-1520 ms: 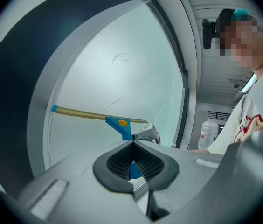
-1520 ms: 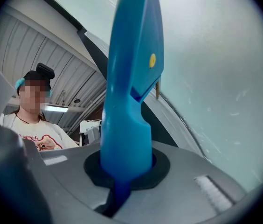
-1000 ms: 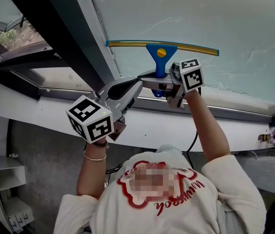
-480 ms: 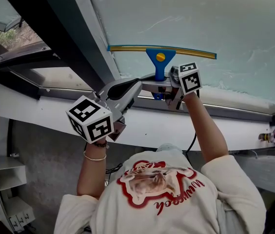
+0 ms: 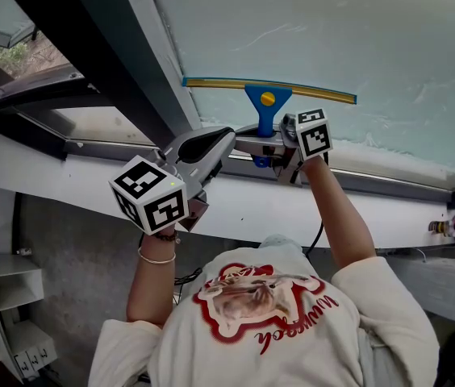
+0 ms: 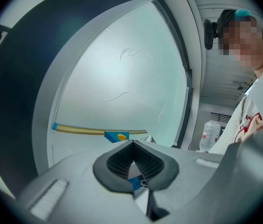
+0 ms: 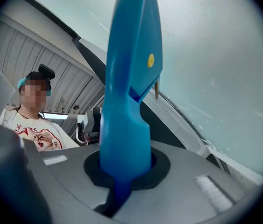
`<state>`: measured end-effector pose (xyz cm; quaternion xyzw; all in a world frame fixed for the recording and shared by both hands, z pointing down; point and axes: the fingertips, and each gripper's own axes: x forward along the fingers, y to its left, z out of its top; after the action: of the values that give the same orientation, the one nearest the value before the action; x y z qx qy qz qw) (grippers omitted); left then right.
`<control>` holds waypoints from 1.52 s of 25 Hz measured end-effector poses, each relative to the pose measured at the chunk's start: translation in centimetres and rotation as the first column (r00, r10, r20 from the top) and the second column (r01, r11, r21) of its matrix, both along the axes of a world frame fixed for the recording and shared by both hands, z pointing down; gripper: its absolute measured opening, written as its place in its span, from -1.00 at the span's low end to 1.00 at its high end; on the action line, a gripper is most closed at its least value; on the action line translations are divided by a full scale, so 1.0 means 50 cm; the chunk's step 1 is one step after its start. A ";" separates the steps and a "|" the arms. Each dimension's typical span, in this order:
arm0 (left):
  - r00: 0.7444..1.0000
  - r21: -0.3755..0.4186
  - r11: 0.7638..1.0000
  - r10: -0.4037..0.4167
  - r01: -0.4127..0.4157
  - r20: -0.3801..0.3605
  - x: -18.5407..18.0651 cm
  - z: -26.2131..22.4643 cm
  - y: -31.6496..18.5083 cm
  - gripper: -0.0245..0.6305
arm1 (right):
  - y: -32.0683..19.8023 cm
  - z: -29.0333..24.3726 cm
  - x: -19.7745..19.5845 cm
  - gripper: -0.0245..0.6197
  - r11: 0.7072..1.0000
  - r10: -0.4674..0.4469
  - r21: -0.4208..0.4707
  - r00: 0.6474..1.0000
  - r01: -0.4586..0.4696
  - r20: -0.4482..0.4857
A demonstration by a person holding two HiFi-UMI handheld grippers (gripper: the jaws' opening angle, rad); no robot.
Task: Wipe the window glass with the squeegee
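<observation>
Lower on the pane than a second ago, the blue plastic squeegee [image 5: 266, 107] with its yellow rubber blade [image 5: 235, 85] lies pressed against the pale, streaked window glass [image 5: 373, 39], just above the dark bottom rail [image 5: 389, 185]. In the head view the blade's long axis runs nearly level across the glass, its left end a touch higher and close to the dark frame post [image 5: 106, 47]. The handle points down from the blade's middle toward the person, a yellow round dot on its face. The right gripper [image 5: 268, 141] has its jaws clamped on the handle's neck, as the right gripper view shows [image 7: 124, 167]. The left gripper [image 5: 229, 139] sits just beside it with its jaws drawn together on nothing [image 6: 134, 164], a sliver of blue showing beyond them. Black-and-white square markers cover both cubes. Red lettering on the person's white shirt [image 5: 292, 329] appears upside down and cannot be read.
</observation>
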<state>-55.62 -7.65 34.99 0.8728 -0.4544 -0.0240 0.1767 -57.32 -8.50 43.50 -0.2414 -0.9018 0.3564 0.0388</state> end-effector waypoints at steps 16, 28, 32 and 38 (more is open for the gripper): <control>1.000 -0.016 1.000 0.026 -0.025 0.004 0.011 0.009 -0.008 -0.92 | 0.011 0.060 0.001 -0.85 0.999 -0.005 -0.032 1.000 0.005 -0.019; 0.999 -0.052 0.998 0.039 -0.039 0.006 0.016 0.038 -0.015 -0.92 | 0.012 0.106 0.001 -0.85 0.999 -0.008 -0.038 0.999 0.007 -0.037; 1.000 -0.059 0.998 0.031 -0.031 0.002 0.012 0.046 -0.017 -0.92 | 0.014 0.119 0.000 -0.85 0.999 -0.008 -0.051 1.000 0.007 -0.017; 0.999 -0.074 0.997 0.033 -0.033 0.001 0.016 0.058 -0.017 -0.92 | 0.015 0.138 0.001 -0.85 0.998 -0.010 -0.066 1.000 0.009 -0.020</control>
<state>-54.84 -8.51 37.87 0.8731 -0.4406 -0.0034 0.2089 -57.29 -7.76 50.42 -0.2432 -0.8879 0.3882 0.0419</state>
